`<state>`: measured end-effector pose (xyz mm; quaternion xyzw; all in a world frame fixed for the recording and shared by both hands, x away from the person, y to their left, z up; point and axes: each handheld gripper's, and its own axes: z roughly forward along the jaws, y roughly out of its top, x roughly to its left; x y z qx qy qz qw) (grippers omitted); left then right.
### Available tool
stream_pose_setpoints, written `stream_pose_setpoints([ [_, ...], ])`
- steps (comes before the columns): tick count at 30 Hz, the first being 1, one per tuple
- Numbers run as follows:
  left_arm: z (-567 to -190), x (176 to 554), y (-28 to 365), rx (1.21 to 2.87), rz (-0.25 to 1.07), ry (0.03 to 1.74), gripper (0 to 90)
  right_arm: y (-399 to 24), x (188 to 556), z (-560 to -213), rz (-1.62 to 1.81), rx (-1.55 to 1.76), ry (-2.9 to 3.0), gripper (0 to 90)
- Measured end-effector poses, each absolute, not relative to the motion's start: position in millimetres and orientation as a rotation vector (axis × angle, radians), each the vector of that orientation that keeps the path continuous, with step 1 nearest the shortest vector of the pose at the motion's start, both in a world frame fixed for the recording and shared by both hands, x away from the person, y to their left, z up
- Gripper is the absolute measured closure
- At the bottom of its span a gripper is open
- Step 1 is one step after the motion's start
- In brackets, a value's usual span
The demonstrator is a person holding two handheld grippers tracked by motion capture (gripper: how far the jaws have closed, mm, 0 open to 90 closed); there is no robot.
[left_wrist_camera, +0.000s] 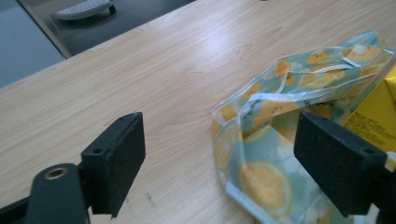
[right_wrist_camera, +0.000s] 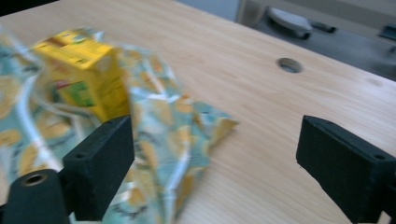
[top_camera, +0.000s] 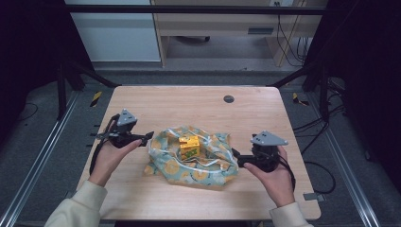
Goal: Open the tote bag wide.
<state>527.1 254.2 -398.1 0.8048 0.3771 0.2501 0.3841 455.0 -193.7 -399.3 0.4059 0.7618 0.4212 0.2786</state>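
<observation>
So both my grippers are off the bag right now. My left gripper (top_camera: 147, 136) sits just off the left edge of the lemon-print bag (top_camera: 189, 163), jaws spread wide with nothing pinched between them; in the left gripper view there's bare wood under one pad (left_wrist_camera: 116, 158) and the bag's rim behind the other one. My right gripper (top_camera: 235, 158) is at the bag's right edge, jaws wide apart too, nothing gripped; the right gripper view has the bag's crumpled corner near one pad (right_wrist_camera: 102, 163) and plain table (top_camera: 189, 101) between the jaws. The bag lies slumped open in the middle of the table, nearer my side, and the yellow carton (top_camera: 189, 146) stands upright in it, its top poking out above the folds.
</observation>
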Motion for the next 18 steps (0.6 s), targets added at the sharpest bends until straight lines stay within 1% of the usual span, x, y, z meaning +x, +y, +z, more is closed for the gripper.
stream_pose_setpoints([
  [4,-396,519,266,2.038,0.636,0.979,11.5,-209,458,-398,1.106,1.134,1.998,8.6],
  [7,-398,509,280,2.027,0.666,1.001,10.1,-226,461,-404,1.063,1.182,1.976,6.6],
  [14,-414,508,303,2.023,0.644,1.061,8.0,-243,468,-418,1.044,1.29,1.966,6.5],
  [18,-430,512,317,2.027,0.625,1.114,7.0,-253,472,-431,1.008,1.354,1.956,6.6],
])
